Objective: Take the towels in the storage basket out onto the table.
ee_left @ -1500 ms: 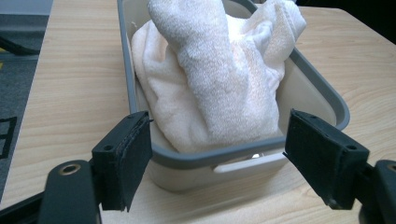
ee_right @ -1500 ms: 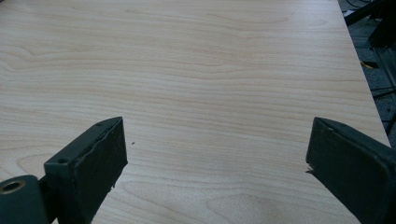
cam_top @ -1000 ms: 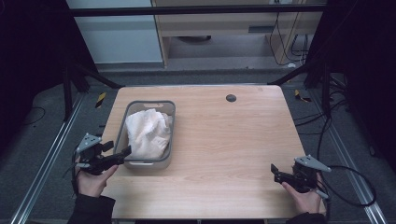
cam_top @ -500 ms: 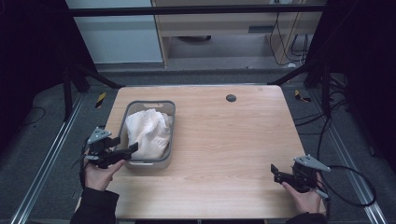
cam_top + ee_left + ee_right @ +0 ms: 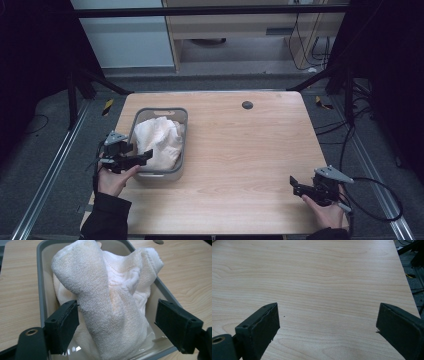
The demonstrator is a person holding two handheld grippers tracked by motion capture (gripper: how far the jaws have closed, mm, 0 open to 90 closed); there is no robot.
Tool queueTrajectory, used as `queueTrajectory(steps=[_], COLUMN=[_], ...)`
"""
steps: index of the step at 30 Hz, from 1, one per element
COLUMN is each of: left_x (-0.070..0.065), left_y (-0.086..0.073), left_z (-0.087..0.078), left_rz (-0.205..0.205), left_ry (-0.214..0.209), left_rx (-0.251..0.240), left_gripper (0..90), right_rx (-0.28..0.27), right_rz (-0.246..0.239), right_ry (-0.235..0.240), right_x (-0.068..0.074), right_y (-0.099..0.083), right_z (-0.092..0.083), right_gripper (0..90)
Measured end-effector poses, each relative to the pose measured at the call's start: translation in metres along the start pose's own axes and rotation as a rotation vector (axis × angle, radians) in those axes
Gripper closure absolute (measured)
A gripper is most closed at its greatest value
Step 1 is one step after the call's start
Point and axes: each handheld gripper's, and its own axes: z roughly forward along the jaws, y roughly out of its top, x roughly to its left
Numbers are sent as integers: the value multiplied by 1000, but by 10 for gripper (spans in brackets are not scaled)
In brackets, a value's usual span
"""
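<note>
**Open jaws close in on a towel heaped in a grey basket**

At the table's near right corner the right gripper [image 5: 295,183] rests in a hand, where it was a second ago, its black jaws spread wide over bare, pale wood-grain table [image 5: 324,277] with nothing between them. At the near left, the left gripper [image 5: 145,156] has travelled from outside the table edge to the basket's near rim — its jaws have just been opening further and now stand apart on either side of the white towel [image 5: 110,305], the left pad just at the cloth and the right pad clear of it, neither pinching.

The towel is soft, looped terry, faintly yellowed in places, bunched into a rumpled mound. Its thickest fold runs lengthwise along the basket, rising from the gripper's end and pointing toward the far rim. It lies inside the grey plastic basket [image 5: 181,116] — a rounded rectangle with a handle slot at its far end, its long axis running away from the person. Farther off, a small dark round cap [image 5: 247,105] sits in the tabletop.
</note>
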Motion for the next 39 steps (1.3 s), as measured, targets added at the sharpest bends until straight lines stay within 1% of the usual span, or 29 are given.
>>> queueTrajectory(steps=[2,3,5,8,10,12,18,24,30,31,33,36,39], left_x=[0,0,0,0,0,1,1,0,2,3,3,5,6], left_y=[0,1,1,1,1,3,4,6,5,5,5,5,5], left_z=[2,6,8,13,15,17,22,30,37,39,40,44,45], left_rz=[1,3,2,8,6,6,12,18,14,15,13,8,2], left_ry=[3,10,11,18,22,28,23,29,29,32,35,34,30], left_rx=[5,19,23,48,50,62,75,100,129,140,144,164,170], left_gripper=[177,171,166,149,145,134,118,115,113,115,121,132,148], right_rx=[1,1,0,2,4,7,16,17,21,23,24,25,27], right_rz=[0,0,0,-6,-5,-2,-2,-3,-6,-7,-6,-7,-6], right_ry=[0,2,2,3,3,6,10,13,15,16,17,19,20], right_x=[0,0,0,-1,-1,0,0,0,0,0,0,0,0], right_y=[0,0,0,0,0,0,0,0,0,0,0,0,0], right_z=[0,0,0,1,1,1,2,2,3,4,4,4,4], right_gripper=[48,48,48,47,47,46,44,42,40,40,39,39,39])
